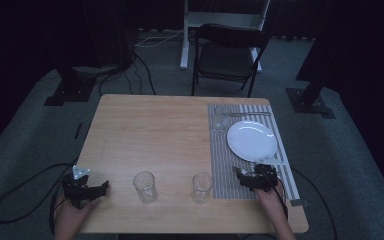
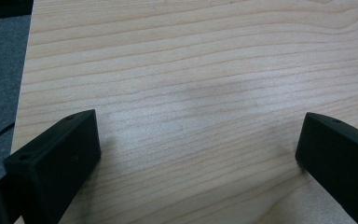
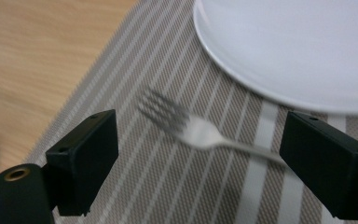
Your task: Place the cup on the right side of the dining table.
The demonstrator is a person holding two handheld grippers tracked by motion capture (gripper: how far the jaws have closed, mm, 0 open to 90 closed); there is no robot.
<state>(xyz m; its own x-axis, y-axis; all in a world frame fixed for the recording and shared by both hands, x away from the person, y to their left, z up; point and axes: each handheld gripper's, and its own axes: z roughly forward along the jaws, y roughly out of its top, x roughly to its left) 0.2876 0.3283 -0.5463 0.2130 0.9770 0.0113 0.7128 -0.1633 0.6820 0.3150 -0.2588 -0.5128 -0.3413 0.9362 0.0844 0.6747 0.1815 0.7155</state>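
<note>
A silver fork (image 3: 200,133) lies on the striped placemat (image 3: 168,186) just in front of a white plate (image 3: 298,46). My right gripper (image 3: 199,125) is open around it, one jaw on each side; the handle runs towards the right jaw and the fork looks blurred. In the high view the right gripper (image 1: 241,175) sits at the near edge of the placemat (image 1: 220,160), below the plate (image 1: 251,140). My left gripper (image 1: 102,187) is open at the table's near left corner. Between its jaws (image 2: 198,126) is bare wood.
Two clear glasses (image 1: 144,186) (image 1: 202,187) stand on the wooden table (image 1: 150,130) near its front edge, between the grippers. A third glass (image 1: 220,120) and a utensil (image 1: 245,114) are at the far end of the placemat. A black chair (image 1: 230,55) stands beyond the table.
</note>
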